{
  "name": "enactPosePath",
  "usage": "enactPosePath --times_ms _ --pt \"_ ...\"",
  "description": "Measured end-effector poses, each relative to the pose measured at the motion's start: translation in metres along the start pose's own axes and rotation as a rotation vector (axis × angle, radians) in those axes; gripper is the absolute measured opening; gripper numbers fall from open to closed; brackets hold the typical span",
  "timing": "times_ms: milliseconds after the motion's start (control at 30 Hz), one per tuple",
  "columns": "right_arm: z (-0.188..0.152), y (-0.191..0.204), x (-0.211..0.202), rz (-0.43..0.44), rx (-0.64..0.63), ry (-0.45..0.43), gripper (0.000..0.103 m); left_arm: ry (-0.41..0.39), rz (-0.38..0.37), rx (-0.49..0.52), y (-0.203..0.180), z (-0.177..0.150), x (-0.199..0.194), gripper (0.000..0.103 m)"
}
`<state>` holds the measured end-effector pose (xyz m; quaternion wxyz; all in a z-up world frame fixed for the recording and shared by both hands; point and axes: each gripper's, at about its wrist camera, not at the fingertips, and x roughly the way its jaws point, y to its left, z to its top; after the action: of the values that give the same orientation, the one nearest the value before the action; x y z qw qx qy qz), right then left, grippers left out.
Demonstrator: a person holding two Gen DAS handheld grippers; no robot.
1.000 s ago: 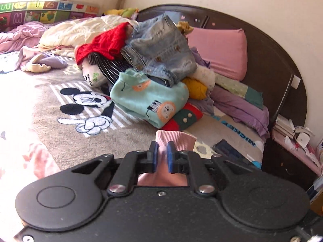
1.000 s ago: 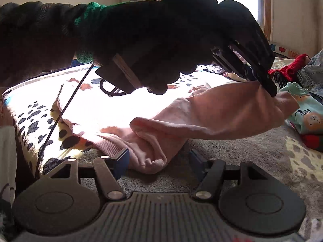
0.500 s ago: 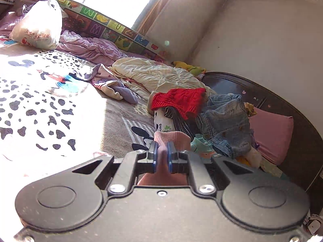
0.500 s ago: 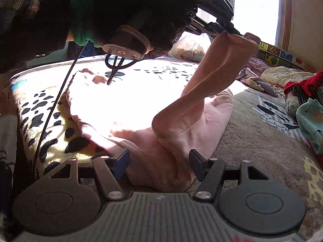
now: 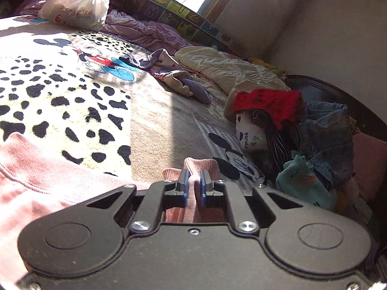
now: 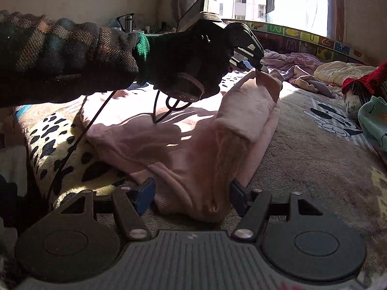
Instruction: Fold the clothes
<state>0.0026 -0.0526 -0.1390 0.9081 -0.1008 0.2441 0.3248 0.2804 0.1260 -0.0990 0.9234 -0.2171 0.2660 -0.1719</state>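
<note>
A spotted cartoon-mouse blanket (image 5: 72, 101) was seen spread over the bed, sunlit from a window (image 6: 285, 2) at the far side. A pink sweatshirt (image 6: 169, 149) was laid flat on the blanket, its sleeve folded across the body. The sleeve cuff (image 5: 200, 166) was clamped between the left tongs (image 5: 194, 188), held by a gloved hand (image 6: 191, 62). The right tongs (image 6: 191, 194) were held apart around the hem, not pressed on it. A heap of clothes (image 5: 302, 135) was piled against a dark headboard (image 5: 350, 101) and a plain wall (image 5: 338, 36).
</note>
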Motion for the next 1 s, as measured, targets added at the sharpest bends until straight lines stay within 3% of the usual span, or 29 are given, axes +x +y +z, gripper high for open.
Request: enactPosePath --times_ms 200,300,500,567,600,633,667,733,867,1000 --pt "0.000 0.005 -0.004 -0.023 -0.044 0.005 0.066 -0.016 -0.052 -0.028 -0.002 0.000 -0.003 0.008" --pt "-0.001 0.003 -0.007 -0.012 -0.041 0.021 0.066 0.088 0.080 0.079 -0.007 -0.006 0.012 0.008" --pt "-0.003 0.003 -0.011 -0.006 -0.033 0.026 0.066 0.071 0.076 0.001 0.003 -0.006 0.008 0.008" --pt "-0.003 0.004 -0.011 -0.006 -0.037 0.028 0.066 0.109 0.125 0.032 0.000 -0.006 0.014 0.009" --pt "-0.003 0.004 -0.011 -0.008 -0.038 0.028 0.066 0.138 0.161 0.057 -0.002 -0.006 0.018 0.011" --pt "-0.002 0.004 -0.013 -0.009 -0.037 0.027 0.066 0.166 0.196 0.082 -0.005 -0.006 0.022 0.023" --pt "-0.002 0.003 -0.014 -0.011 -0.036 0.027 0.065 0.170 0.200 0.087 -0.005 -0.006 0.020 0.034" --pt "0.000 0.002 -0.019 -0.018 -0.031 0.016 0.065 0.126 0.182 0.086 -0.008 -0.004 0.002 0.047" --pt "0.007 0.003 -0.035 -0.052 -0.052 -0.027 0.058 0.068 0.207 0.180 -0.020 -0.006 -0.042 0.047" --pt "0.023 0.009 -0.036 -0.073 -0.121 -0.101 0.057 0.109 0.103 0.234 -0.030 -0.025 -0.080 0.046"
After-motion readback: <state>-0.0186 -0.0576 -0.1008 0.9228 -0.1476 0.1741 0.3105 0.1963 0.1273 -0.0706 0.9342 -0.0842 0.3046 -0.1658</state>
